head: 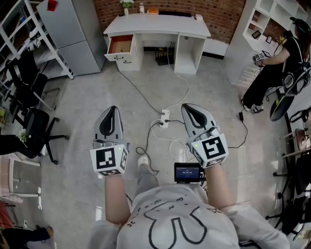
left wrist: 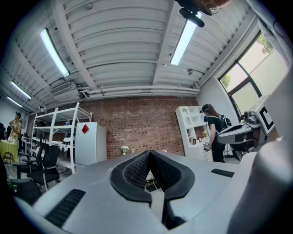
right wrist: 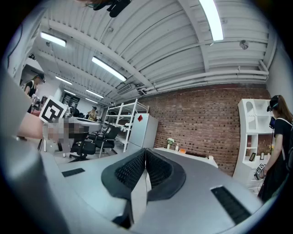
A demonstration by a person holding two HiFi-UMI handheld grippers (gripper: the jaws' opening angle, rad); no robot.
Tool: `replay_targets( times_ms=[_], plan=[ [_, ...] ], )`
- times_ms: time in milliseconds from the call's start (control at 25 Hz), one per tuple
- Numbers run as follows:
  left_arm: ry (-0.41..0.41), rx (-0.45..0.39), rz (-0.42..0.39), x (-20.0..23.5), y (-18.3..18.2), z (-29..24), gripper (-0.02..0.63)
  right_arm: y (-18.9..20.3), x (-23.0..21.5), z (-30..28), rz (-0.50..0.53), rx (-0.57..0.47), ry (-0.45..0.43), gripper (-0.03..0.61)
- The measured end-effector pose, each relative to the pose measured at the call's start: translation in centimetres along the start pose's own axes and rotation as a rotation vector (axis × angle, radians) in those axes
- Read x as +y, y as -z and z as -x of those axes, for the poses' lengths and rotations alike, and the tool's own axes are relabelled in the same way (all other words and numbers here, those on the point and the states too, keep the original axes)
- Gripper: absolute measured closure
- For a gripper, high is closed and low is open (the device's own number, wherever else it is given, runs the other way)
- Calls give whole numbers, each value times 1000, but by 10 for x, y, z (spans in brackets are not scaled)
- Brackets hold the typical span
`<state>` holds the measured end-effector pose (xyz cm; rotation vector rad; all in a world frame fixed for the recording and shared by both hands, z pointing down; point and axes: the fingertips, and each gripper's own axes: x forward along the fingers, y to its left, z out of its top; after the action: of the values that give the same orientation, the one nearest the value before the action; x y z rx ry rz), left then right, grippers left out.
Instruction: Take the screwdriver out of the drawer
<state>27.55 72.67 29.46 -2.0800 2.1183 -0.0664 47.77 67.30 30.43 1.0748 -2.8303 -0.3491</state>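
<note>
Both our left gripper (head: 112, 111) and right gripper (head: 188, 108) are closed and empty, well short of the desk (head: 158, 24). The drawer (head: 120, 44) at the desk's left stands open; the screwdriver is out of sight. Likely light, rigid; we'd pinch its handle

Far off I see a white worktop (head: 158, 24) against a brick wall (head: 209, 12). A tall grey fridge (head: 73, 36) stands to its left. A white power strip (head: 165, 118) lies on the floor (head: 87, 102) with wires (head: 182, 92). Black chairs (head: 36, 129) sit on the left. A person (head: 274, 68) is by white shelves (head: 260, 22) on the right.
</note>
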Motion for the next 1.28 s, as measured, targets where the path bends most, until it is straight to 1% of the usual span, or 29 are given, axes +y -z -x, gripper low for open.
replay_targets(
  times_ms=[200, 360, 520, 600, 800, 960, 1080, 1200, 1280],
  plan=[
    [12, 8, 7, 34, 11, -47, 601, 4, -7, -55, 7, 19, -2, 560],
    [33, 24, 20, 64, 28, -88, 601, 11, -12, -104, 4, 45, 10, 560],
    [45, 43, 41, 99, 44, -126, 601, 14, -15, -155, 12, 93, 12, 560],
    [50, 49, 52, 120, 51, -145, 601, 12, -17, -182, 9, 87, 19, 560],
    [69, 73, 73, 169, 69, -186, 601, 14, -11, -244, 27, 111, 23, 560],
    [91, 84, 81, 202, 82, -212, 601, 14, -4, -280, 44, 125, 33, 558],
    [95, 83, 97, 215, 87, -228, 601, 17, -6, -296, 67, 138, 34, 560],
    [108, 91, 105, 217, 94, -242, 601, 25, -18, -306, 15, 167, 67, 558],
    [113, 98, 109, 218, 98, -252, 601, 27, -27, -315, 1, 172, 76, 559]
  ],
)
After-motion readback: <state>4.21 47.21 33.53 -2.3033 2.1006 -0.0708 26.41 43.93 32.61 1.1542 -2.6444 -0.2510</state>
